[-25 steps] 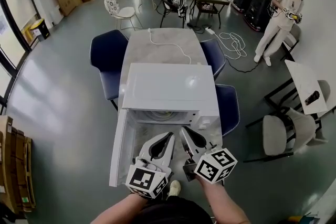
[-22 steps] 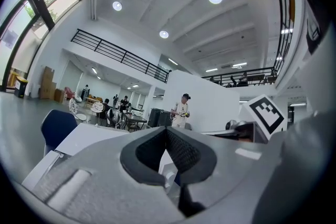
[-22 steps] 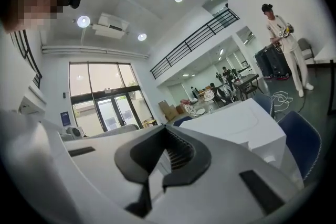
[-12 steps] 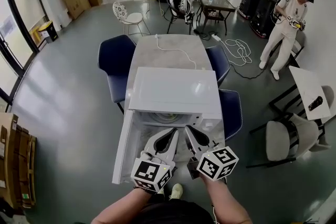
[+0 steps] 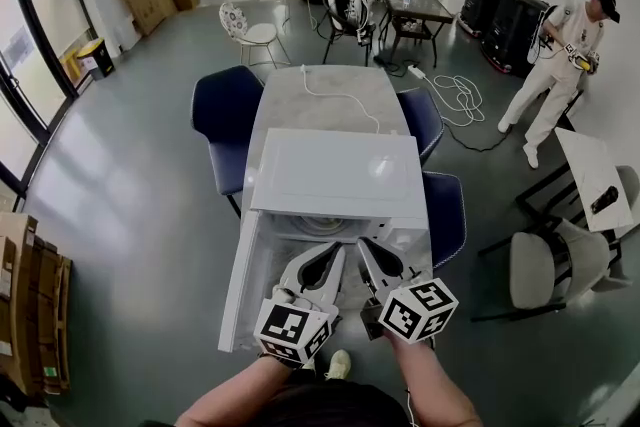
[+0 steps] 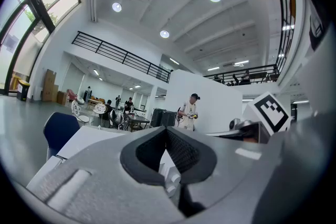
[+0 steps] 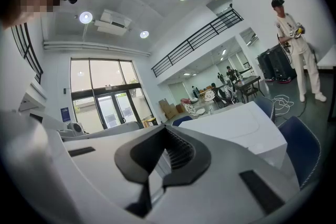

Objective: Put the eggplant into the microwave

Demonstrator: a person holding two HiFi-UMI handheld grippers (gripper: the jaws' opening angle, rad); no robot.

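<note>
A white microwave [image 5: 335, 173] stands on the near end of a grey table, its door [image 5: 238, 280] swung open to the left and the glass turntable [image 5: 322, 225] showing inside. My left gripper [image 5: 336, 250] and right gripper [image 5: 361, 246] are side by side just in front of the open cavity, both pointing level at it. Both are shut with nothing between the jaws, as the left gripper view [image 6: 167, 128] and right gripper view [image 7: 166, 129] also show. No eggplant shows in any view.
A white cable [image 5: 335, 87] lies on the table [image 5: 330, 100] behind the microwave. Blue chairs stand at the left [image 5: 225, 120] and right [image 5: 447, 215] of the table. A person [image 5: 562, 65] stands at the far right, and a white chair [image 5: 545, 265] is nearer.
Both grippers stay shut in front of the open microwave. The head view has shifted slightly, and the person at the right has stepped a little further right.
</note>
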